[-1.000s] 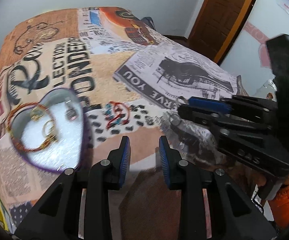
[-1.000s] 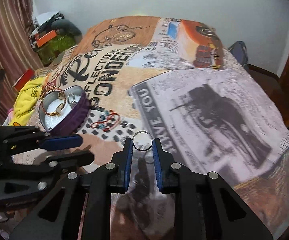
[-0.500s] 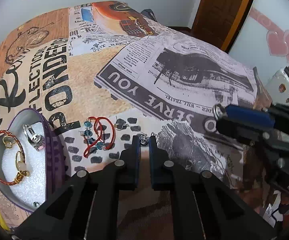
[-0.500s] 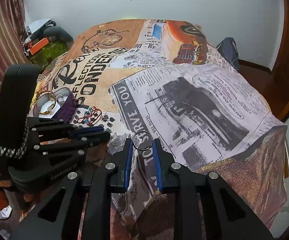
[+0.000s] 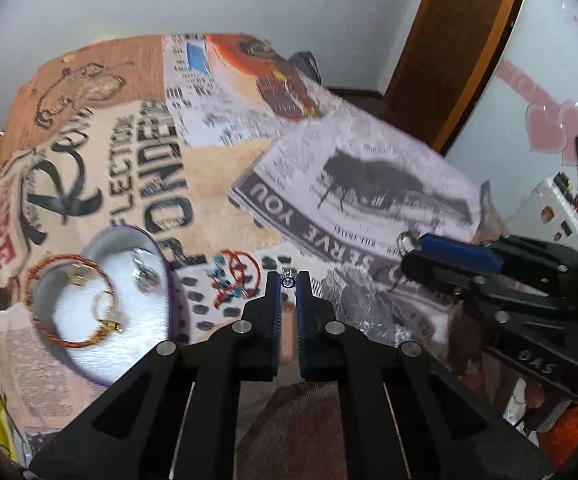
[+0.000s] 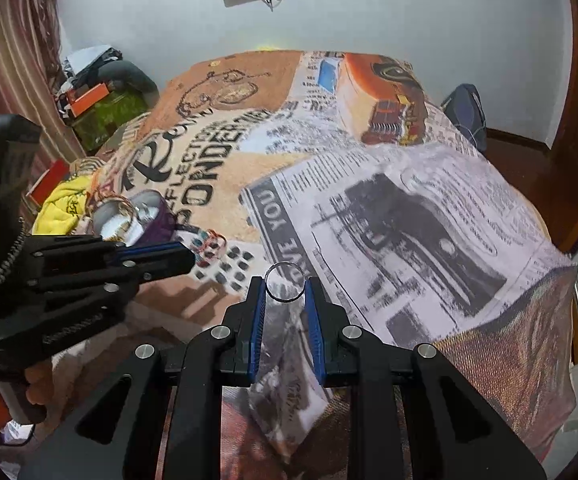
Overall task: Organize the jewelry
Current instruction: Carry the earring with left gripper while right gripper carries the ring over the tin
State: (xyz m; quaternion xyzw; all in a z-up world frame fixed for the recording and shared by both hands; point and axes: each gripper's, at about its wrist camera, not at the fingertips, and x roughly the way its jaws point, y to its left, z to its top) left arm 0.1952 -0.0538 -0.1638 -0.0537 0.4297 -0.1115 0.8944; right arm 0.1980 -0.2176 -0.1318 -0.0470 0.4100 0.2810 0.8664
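At the bottom centre of the left wrist view, the left gripper (image 5: 288,279) is clenched on a small silver earring (image 5: 288,281) at its tips, above the printed bedspread (image 5: 217,168). Likewise the right gripper (image 6: 286,287) grasps a thin silver ring (image 6: 285,282) (a plain hoop). Farther off, left of centre, a red beaded bracelet (image 5: 235,278) lies beside the purple heart-shaped box (image 5: 101,300) holding bangles.

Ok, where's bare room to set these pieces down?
In the heart box, the white pad's lower middle is bare; the bangle and rings crowd its top. The bedspread beyond the red bracelet is bare. It is crowded between box and bracelet.
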